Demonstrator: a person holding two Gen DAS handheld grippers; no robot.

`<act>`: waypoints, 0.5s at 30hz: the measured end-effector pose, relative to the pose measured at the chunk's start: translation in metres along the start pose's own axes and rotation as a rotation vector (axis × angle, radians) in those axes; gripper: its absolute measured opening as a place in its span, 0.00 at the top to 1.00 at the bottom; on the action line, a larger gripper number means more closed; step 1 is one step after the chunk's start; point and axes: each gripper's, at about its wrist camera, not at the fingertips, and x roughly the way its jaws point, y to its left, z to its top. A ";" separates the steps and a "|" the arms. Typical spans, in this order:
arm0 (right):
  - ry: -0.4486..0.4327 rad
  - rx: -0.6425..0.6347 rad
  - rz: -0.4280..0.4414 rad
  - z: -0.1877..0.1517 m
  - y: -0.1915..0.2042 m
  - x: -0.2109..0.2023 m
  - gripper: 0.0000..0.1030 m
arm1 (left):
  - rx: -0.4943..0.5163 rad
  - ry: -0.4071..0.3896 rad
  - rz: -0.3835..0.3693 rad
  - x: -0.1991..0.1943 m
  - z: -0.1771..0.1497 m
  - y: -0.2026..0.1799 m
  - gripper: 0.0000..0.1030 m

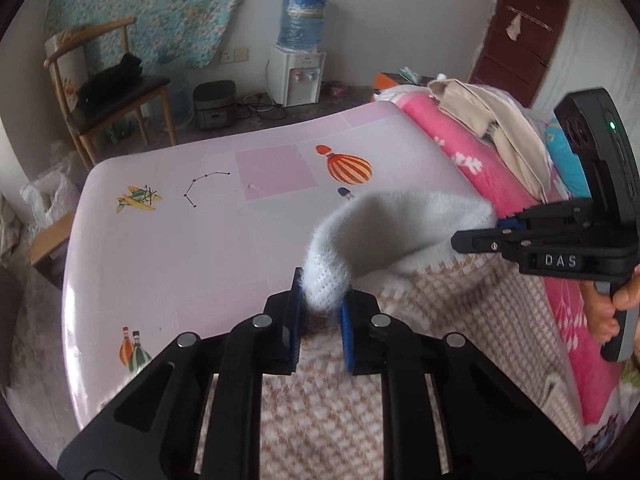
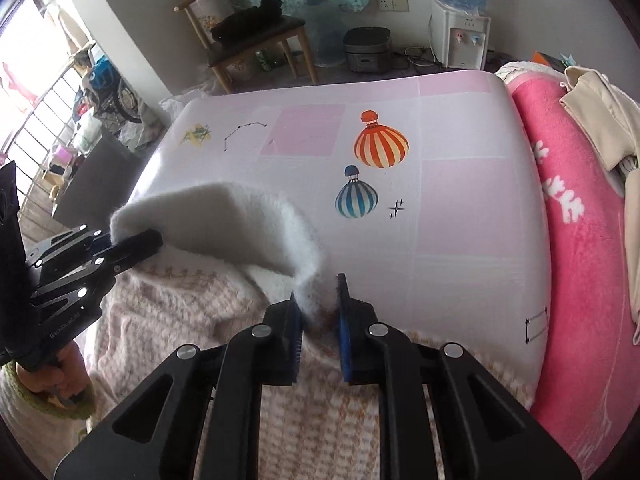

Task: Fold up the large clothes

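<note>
A fluffy sweater (image 1: 360, 368) with a pink-and-cream check and a white hem band (image 1: 400, 216) lies on the near part of the pink table (image 1: 180, 260). The hem band is lifted off the table and arches between the two grippers. My left gripper (image 1: 322, 296) is shut on one end of the band. My right gripper (image 1: 480, 236) pinches the other end. In the right wrist view the right gripper (image 2: 318, 300) grips the white hem (image 2: 224, 220), and the left gripper (image 2: 136, 246) holds its far-left end over the sweater's body (image 2: 180, 320).
The table top (image 2: 460, 220) carries balloon and plane prints. A pink blanket (image 2: 568, 208) with a beige garment (image 2: 600, 120) lies along its right side. Beyond the far edge stand a wooden chair (image 1: 116, 96), a rice cooker (image 1: 214, 104) and a water dispenser (image 1: 298, 76). A hand (image 1: 612, 308) holds the right gripper.
</note>
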 end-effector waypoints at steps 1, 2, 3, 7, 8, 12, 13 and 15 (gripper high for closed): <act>-0.005 -0.018 0.002 -0.010 0.003 -0.006 0.85 | 0.035 0.000 0.002 -0.009 -0.008 -0.007 0.86; -0.008 -0.036 0.004 -0.021 0.003 -0.013 0.85 | 0.067 0.000 0.005 -0.018 -0.018 -0.013 0.86; -0.010 -0.056 0.002 -0.030 0.006 -0.016 0.85 | 0.097 0.002 0.006 -0.026 -0.028 -0.019 0.86; -0.003 -0.150 -0.026 -0.078 0.016 -0.021 0.84 | 0.179 0.034 0.014 -0.037 -0.075 -0.036 0.86; 0.015 -0.168 -0.033 -0.088 0.017 -0.020 0.83 | 0.195 0.048 0.017 -0.035 -0.086 -0.039 0.86; 0.031 -0.192 -0.006 -0.105 0.017 -0.036 0.72 | 0.230 0.086 0.050 -0.026 -0.117 -0.042 0.86; -0.001 -0.186 0.027 -0.105 0.017 -0.049 0.68 | 0.232 0.080 0.053 -0.026 -0.119 -0.042 0.86; -0.086 -0.166 0.101 -0.098 0.017 -0.075 0.59 | 0.222 0.069 0.049 -0.026 -0.119 -0.039 0.86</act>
